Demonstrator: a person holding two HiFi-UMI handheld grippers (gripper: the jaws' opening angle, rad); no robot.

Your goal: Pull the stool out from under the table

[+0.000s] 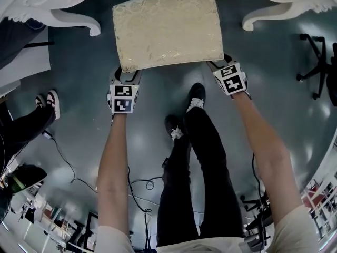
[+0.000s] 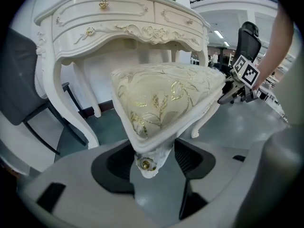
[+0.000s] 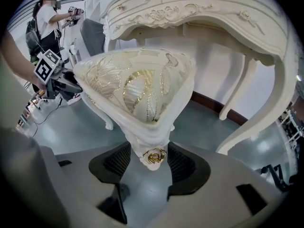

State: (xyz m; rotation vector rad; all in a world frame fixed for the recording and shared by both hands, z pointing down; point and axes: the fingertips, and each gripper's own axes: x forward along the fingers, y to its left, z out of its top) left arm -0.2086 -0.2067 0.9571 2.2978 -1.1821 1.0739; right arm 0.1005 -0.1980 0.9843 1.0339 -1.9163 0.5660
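Note:
The stool [image 1: 167,29] has a cream, gold-patterned cushion and a white carved frame. It stands on the grey floor between the white table's curved legs [image 1: 68,20]. My left gripper [image 1: 125,78] is shut on its near left corner, and the carved corner with a gold rosette sits between the pads [image 2: 153,161]. My right gripper [image 1: 220,65] is shut on the near right corner in the same way [image 3: 153,161]. In both gripper views the ornate table [image 2: 118,18] [image 3: 213,13] rises behind the stool [image 2: 161,101] [image 3: 137,87].
The holder's legs in black trousers [image 1: 195,157] stand just behind the stool. Cables [image 1: 68,167] trail on the floor at left, beside another person's feet [image 1: 47,101]. A black office chair [image 1: 316,62] is at right. A dark chair [image 2: 28,94] stands left of the table.

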